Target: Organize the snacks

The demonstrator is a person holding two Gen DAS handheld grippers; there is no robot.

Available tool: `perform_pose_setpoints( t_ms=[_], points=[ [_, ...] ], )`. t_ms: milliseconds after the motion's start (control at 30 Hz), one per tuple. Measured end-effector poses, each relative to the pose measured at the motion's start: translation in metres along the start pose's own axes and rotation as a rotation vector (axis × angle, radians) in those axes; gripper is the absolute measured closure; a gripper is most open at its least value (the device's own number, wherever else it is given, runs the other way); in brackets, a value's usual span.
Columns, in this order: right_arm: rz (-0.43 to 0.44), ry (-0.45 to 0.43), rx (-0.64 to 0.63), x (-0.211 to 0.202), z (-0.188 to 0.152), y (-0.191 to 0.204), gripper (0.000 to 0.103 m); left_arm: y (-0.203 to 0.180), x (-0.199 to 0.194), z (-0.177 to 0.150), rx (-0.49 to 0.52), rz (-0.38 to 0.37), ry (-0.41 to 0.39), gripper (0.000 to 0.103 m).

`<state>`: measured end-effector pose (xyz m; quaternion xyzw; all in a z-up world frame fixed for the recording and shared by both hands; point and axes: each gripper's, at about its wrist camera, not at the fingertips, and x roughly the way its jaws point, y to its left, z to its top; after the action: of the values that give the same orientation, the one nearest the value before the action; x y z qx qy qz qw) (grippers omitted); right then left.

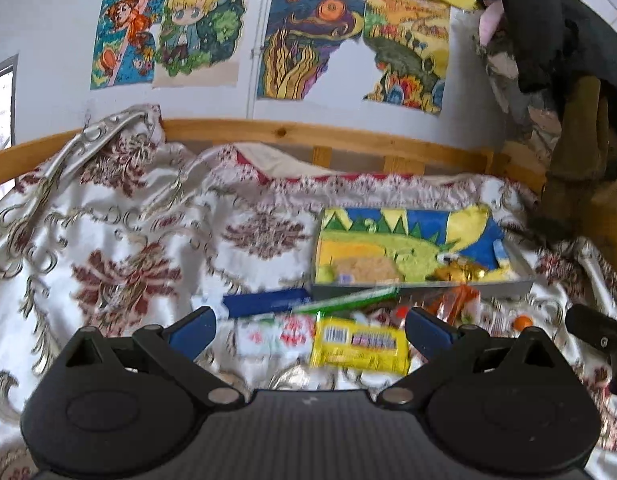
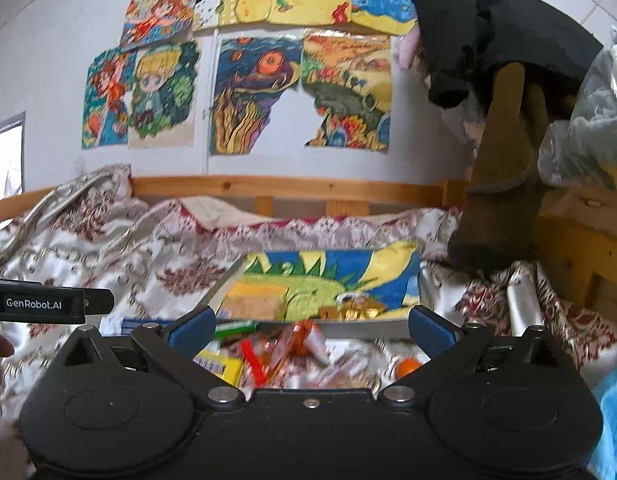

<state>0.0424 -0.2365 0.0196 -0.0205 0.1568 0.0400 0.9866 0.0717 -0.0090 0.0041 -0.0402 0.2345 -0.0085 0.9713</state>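
Only one readable text: "GenRobot.AI", white letters on the black body of the left gripper (image 2: 48,304), seen at the left edge of the right wrist view. The yellow snack packet (image 1: 360,346) on the bedspread has a barcode and a purple-pink band of print, too blurred to read. The blue box (image 1: 268,302) and other wrappers show print but nothing legible. The wall drawings (image 1: 312,38) carry no readable words.

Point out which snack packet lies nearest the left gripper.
The yellow packet with the barcode, lying between the left gripper's open jaws; the orange packet and green stick lie farther off.
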Motion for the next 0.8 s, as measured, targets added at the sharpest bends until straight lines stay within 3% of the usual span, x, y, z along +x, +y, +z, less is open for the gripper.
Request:
perform_pose_setpoints(
  t_ms=[400,800],
  points=[
    [0.004,0.135,0.051,0.006,-0.027,0.003,0.001,0.002,0.006,-0.021,0.027,0.034,0.100,0.000],
    [-0.003,0.190,0.080,0.016,-0.036,-0.002,0.001,-0.005,0.013,-0.030,0.067,0.038,0.138,0.000]
  ],
)
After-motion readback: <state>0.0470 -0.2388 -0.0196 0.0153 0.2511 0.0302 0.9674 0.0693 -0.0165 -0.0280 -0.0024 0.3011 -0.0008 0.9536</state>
